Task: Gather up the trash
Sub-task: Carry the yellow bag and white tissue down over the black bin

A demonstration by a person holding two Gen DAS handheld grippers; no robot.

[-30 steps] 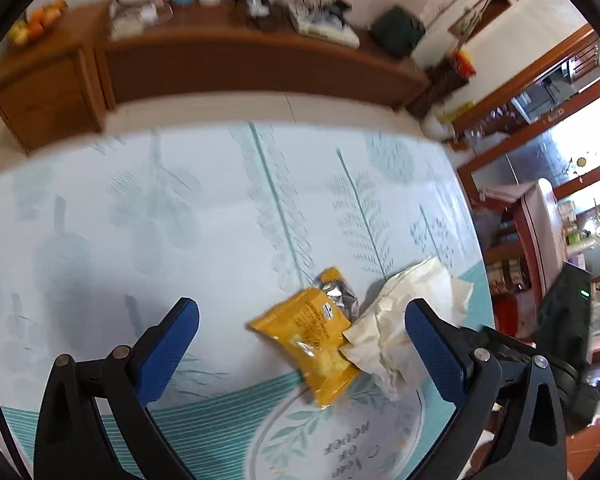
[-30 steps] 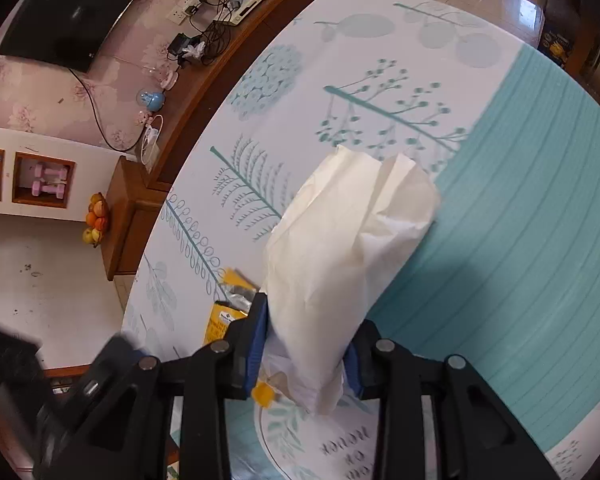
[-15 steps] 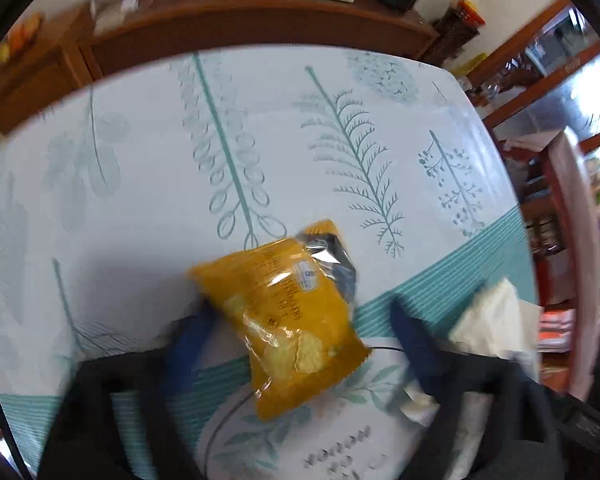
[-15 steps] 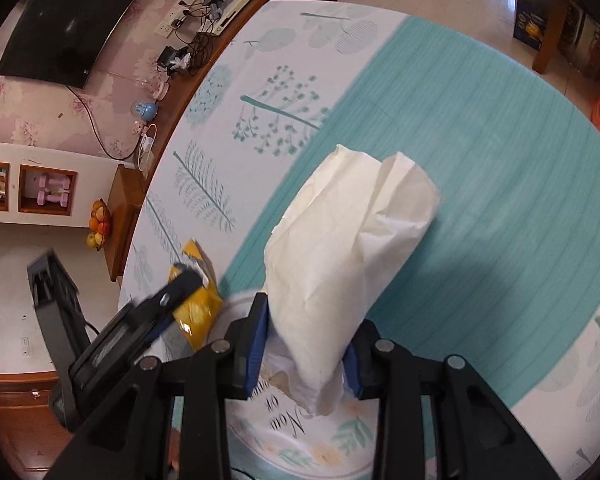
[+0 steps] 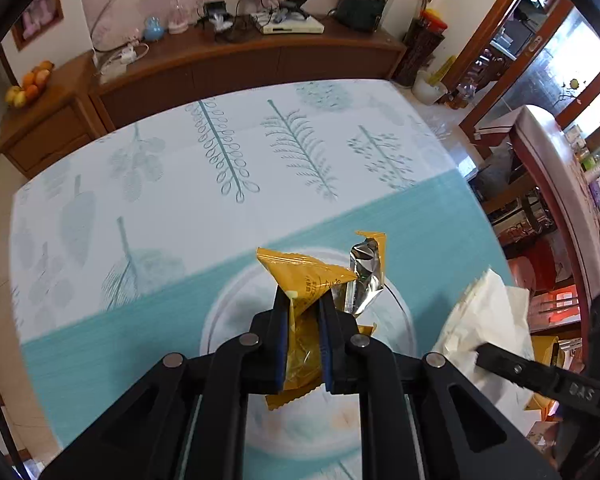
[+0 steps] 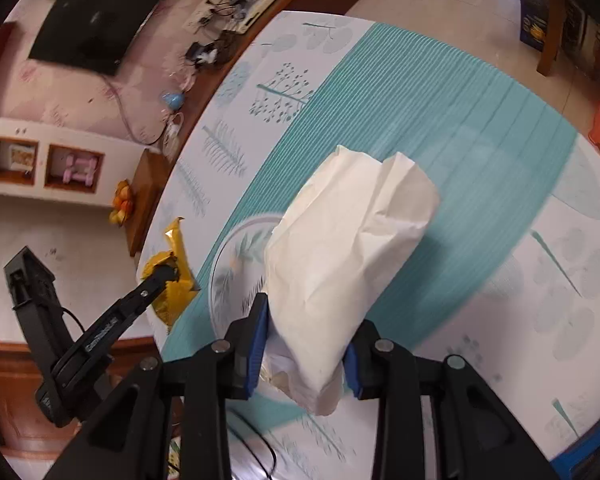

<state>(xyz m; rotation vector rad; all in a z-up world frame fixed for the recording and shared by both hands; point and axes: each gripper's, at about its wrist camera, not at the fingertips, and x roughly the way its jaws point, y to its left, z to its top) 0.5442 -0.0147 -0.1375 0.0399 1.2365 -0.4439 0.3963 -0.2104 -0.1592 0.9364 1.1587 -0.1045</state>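
My left gripper is shut on a yellow snack wrapper, pinched and crumpled between the blue pads and lifted off the mat; its torn silver end sticks out to the right. My right gripper is shut on a crumpled white paper tissue, held above the teal band of the mat. In the right wrist view the left gripper shows at the left with the yellow wrapper in it. In the left wrist view the tissue and a black finger of the right gripper appear at the right edge.
A white and teal floor mat with leaf prints lies below both grippers. A long wooden cabinet with cables and devices stands along the far wall, with a bowl of fruit at its left end. More furniture crowds the right side.
My left gripper went from wide open over the wrapper to shut on it and lifted it off the mat. My right gripper carried the tissue sideways across the mat, still shut on it.
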